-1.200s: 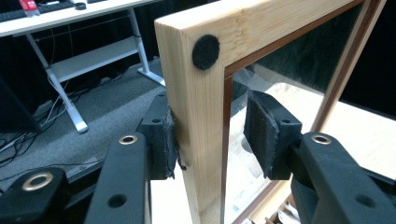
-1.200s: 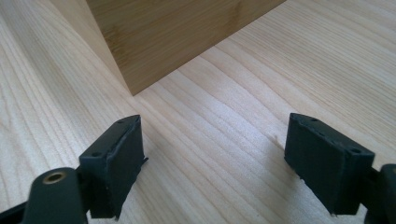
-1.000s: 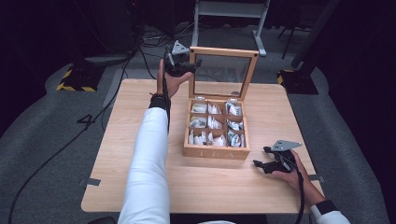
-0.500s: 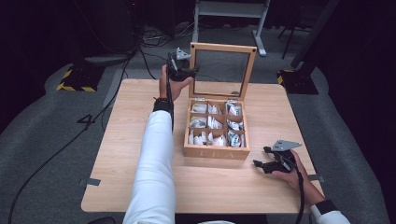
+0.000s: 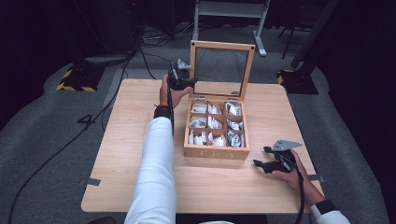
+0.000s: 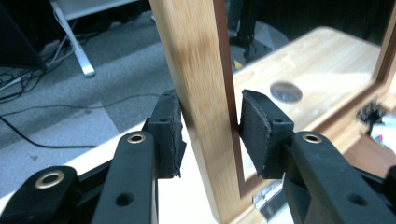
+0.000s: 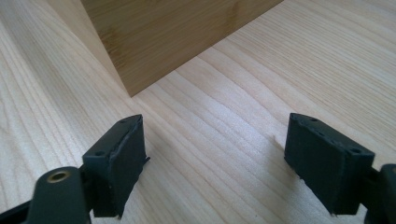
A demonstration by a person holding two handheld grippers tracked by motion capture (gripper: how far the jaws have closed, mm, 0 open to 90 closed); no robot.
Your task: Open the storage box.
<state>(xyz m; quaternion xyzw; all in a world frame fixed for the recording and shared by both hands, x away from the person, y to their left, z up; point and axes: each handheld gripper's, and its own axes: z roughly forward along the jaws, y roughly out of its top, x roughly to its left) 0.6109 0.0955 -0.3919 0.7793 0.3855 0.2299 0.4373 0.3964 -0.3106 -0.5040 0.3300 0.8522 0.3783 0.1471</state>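
Left gripper (image 5: 183,82) has dropped lower along the lid (image 5: 223,70) since the earlier frame, jaws closing and now pinching the lid's left frame rail, centre of frame. Tea box (image 5: 215,129) is sitting mid-table, lid standing upright. Right gripper (image 5: 271,161) is resting lower right, jaws spread, gripping nothing.

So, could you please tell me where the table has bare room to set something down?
The table is bare left of the tea box, beyond the sleeve, and along the front edge. Right of the box, the right tongs take the near corner. The box compartments are crowded.
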